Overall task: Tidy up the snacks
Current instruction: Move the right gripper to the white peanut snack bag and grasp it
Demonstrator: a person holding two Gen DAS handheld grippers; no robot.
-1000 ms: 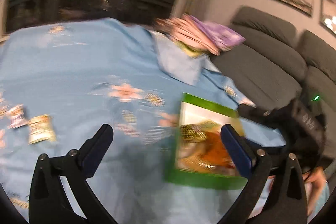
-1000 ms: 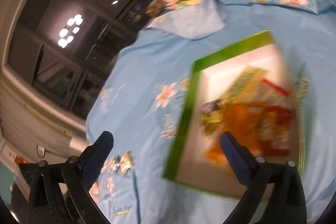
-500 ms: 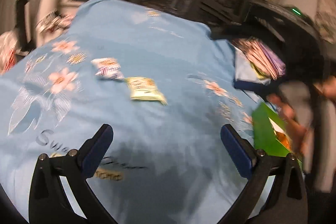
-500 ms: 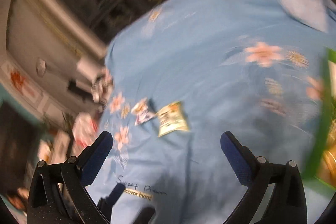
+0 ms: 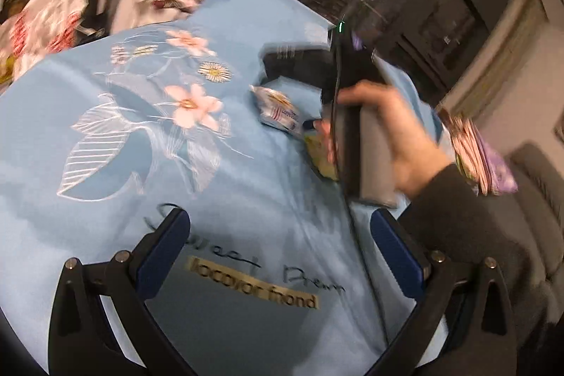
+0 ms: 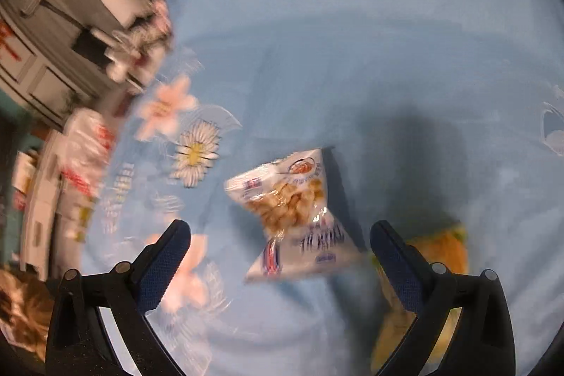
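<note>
Right tool [image 6: 278,256] poised over a white crinkled snack packet [image 6: 296,210] on the blue flowered cloth [image 6: 387,41]

Only the left view shows the gripping hand [image 5: 398,129]; the right tool's jaws, just narrowed, are seen wide, pressing nothing; the left tool [image 5: 278,252] is wide, empty.

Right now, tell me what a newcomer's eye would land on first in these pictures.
The white snack packet showing golden pieces lies on the flowered light-blue cloth, between the jaws of the right gripper, which have just been closing without touching it. A yellow-orange packet sits just behind the right-hand jaw. In the left wrist view, a hand grips the black device over both packets.
</note>
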